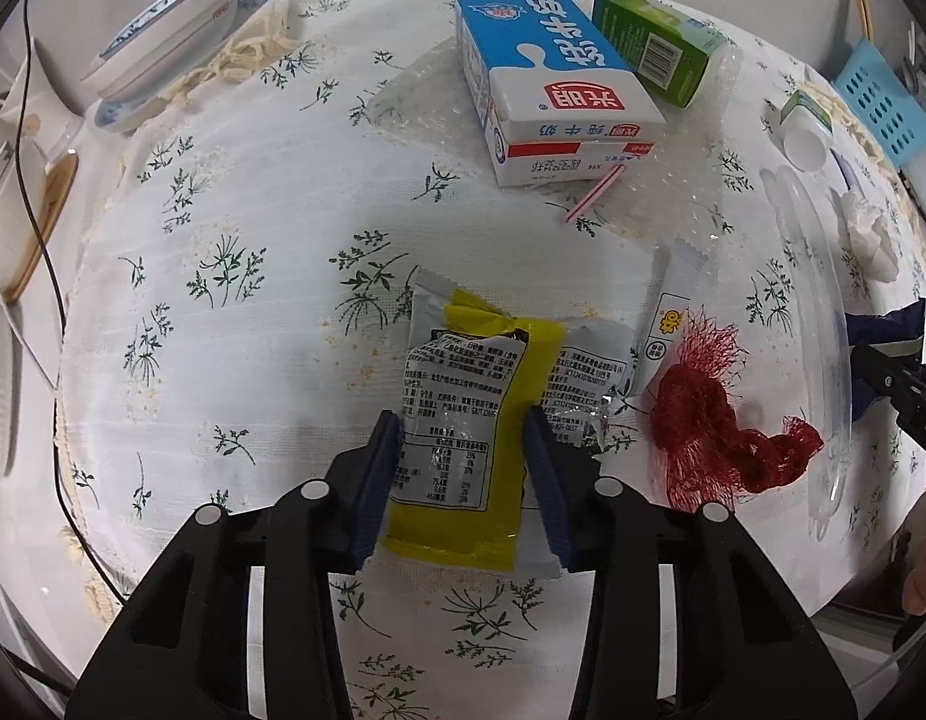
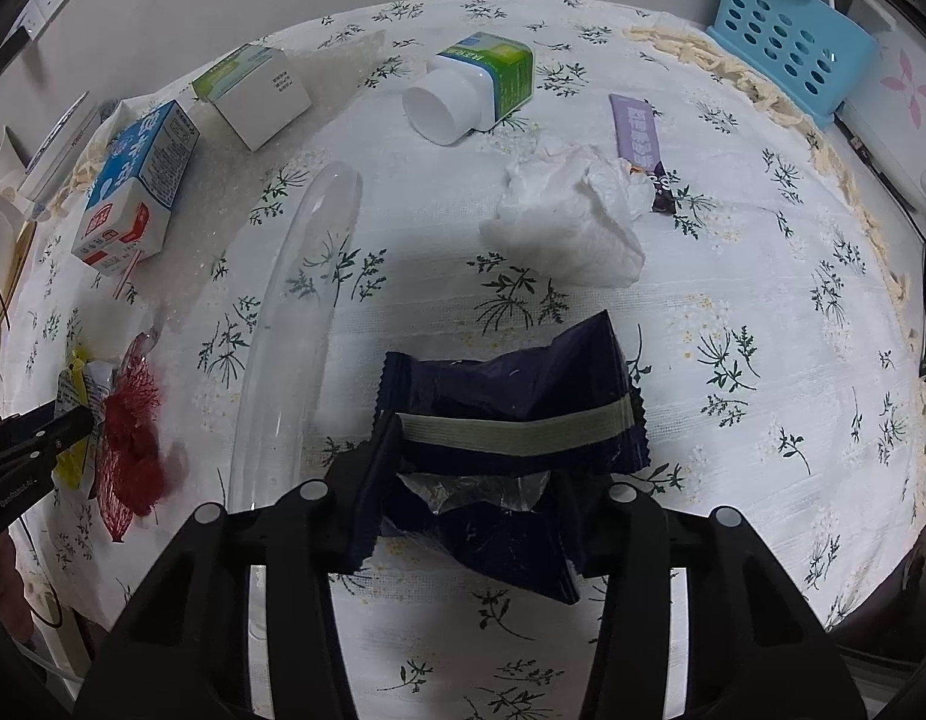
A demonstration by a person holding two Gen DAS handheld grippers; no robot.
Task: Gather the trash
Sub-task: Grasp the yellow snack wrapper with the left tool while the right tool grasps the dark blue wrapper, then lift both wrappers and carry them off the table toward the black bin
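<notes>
Left gripper (image 1: 463,450) clenched across the yellow snack packet (image 1: 463,420), long axis running forward along the fingers over the tablecloth (image 1: 223,210); right gripper (image 2: 481,468) apparently pinching the dark wrapper (image 2: 511,408), crosswise; red mesh net (image 1: 715,426) lies nearer the left

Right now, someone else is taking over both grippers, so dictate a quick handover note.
Left gripper: shut on the yellow and silver snack wrapper.
Right gripper: shut on the dark navy foil wrapper.
Left on the floral tablecloth: red mesh net, blue and white milk carton, crumpled white tissue, purple stick wrapper.
No bin in view.
</notes>
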